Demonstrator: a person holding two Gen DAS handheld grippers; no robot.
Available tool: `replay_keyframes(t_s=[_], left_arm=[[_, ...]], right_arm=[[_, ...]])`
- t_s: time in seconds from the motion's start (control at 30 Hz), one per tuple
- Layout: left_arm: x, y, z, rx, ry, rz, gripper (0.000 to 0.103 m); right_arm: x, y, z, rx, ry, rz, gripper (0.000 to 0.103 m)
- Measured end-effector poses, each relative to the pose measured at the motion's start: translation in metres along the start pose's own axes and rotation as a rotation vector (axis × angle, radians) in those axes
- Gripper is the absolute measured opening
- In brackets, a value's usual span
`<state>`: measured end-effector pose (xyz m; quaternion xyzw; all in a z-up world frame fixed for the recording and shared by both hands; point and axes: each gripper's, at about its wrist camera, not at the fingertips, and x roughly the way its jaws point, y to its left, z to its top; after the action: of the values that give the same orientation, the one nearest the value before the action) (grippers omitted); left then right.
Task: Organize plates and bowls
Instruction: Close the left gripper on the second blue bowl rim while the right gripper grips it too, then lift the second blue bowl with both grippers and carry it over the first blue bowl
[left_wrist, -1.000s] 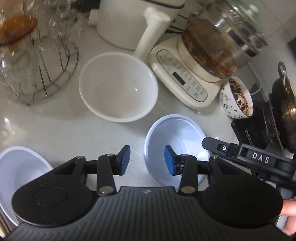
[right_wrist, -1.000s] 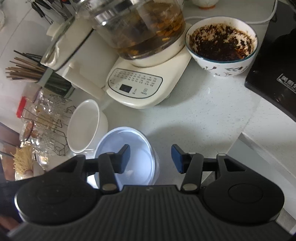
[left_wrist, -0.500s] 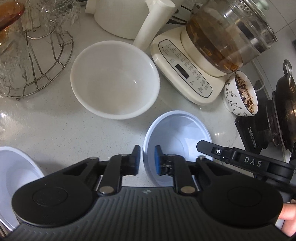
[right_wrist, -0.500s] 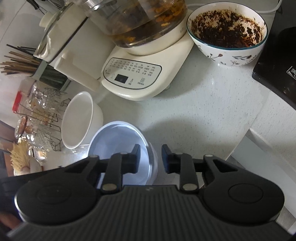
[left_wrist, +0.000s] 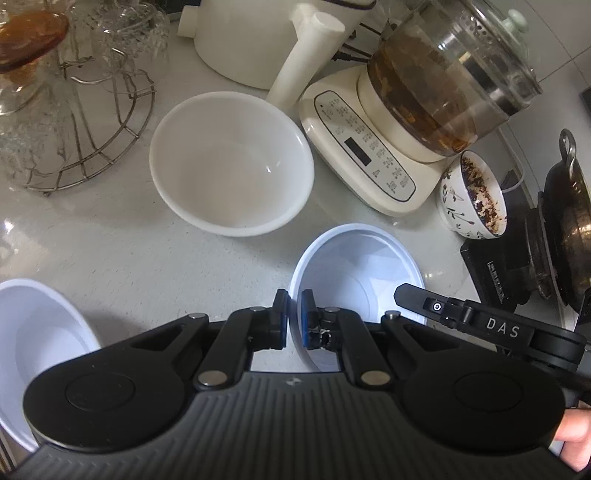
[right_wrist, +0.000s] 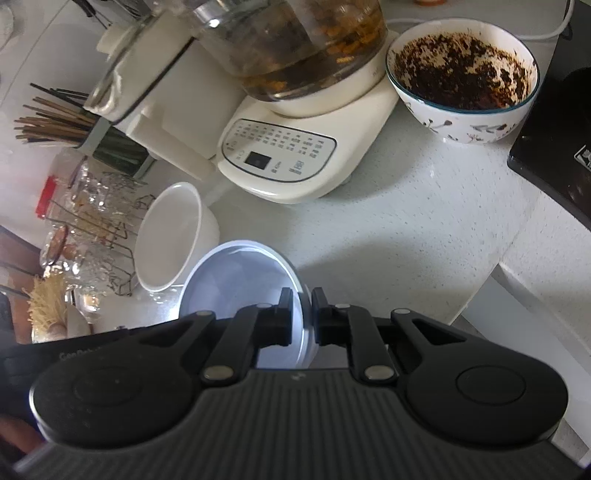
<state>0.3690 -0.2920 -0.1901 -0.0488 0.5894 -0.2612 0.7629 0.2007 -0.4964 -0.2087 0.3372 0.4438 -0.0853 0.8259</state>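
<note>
A pale blue-white plastic bowl (left_wrist: 354, 273) stands on the white counter. My left gripper (left_wrist: 294, 317) is shut on its left rim. My right gripper (right_wrist: 302, 314) is shut on its right rim, and the bowl also shows in the right wrist view (right_wrist: 236, 280). A larger white bowl (left_wrist: 231, 164) stands just behind it to the left, also seen in the right wrist view (right_wrist: 170, 236). Another pale bowl (left_wrist: 33, 347) sits at the lower left edge of the left wrist view.
A cream kettle base with a glass pot (left_wrist: 373, 144) stands behind. A patterned bowl with dark residue (right_wrist: 463, 77) is to the right, near a black stove (left_wrist: 517, 273) with a dark wok (left_wrist: 569, 229). A wire rack with glassware (left_wrist: 74, 110) stands at the left. The counter edge (right_wrist: 517, 280) drops at the right.
Both grippers have closed from open onto the rim of the pale plastic bowl, the left on its left side and the right on its right side.
</note>
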Motion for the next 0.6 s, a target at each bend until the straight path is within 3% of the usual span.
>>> replay_keyframes(t_s=[0.6], left_arm=[[-0.08,-0.016,-0.014,-0.012,-0.096,0.02,0.008]], right_arm=[[-0.059,0.038,-0.005,-0.086,-0.07,0.056,0.013]])
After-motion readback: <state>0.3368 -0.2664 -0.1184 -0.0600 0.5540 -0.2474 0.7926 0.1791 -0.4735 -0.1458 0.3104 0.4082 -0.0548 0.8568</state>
